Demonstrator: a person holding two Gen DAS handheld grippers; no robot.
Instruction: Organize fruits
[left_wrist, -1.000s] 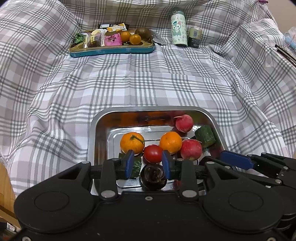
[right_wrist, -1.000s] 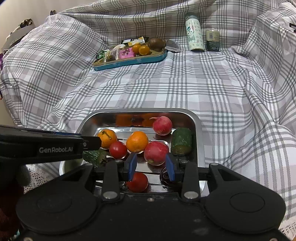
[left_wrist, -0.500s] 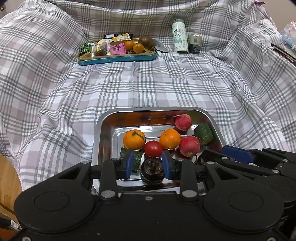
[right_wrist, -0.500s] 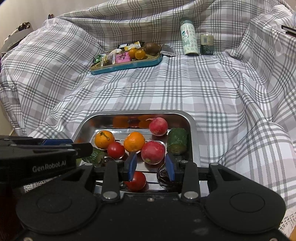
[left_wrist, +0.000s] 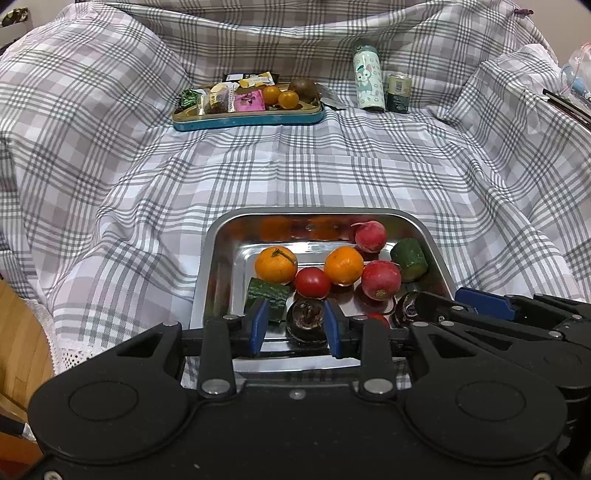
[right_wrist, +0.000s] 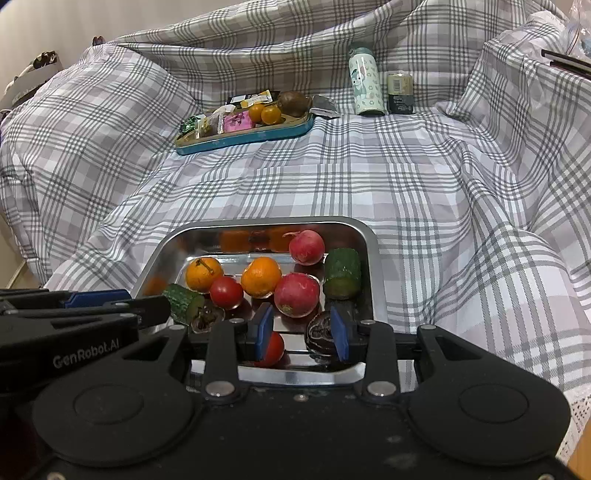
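Fruits (left_wrist: 345, 266) beyond tongs (left_wrist: 294, 326), prob. untouched.

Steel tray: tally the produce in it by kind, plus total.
In the steel tray:
Oranges: 2
Radishes: 2
Tomatoes: 2
Cucumber pieces: 2
Dark round fruits, kind unclear: 2
Total: 10
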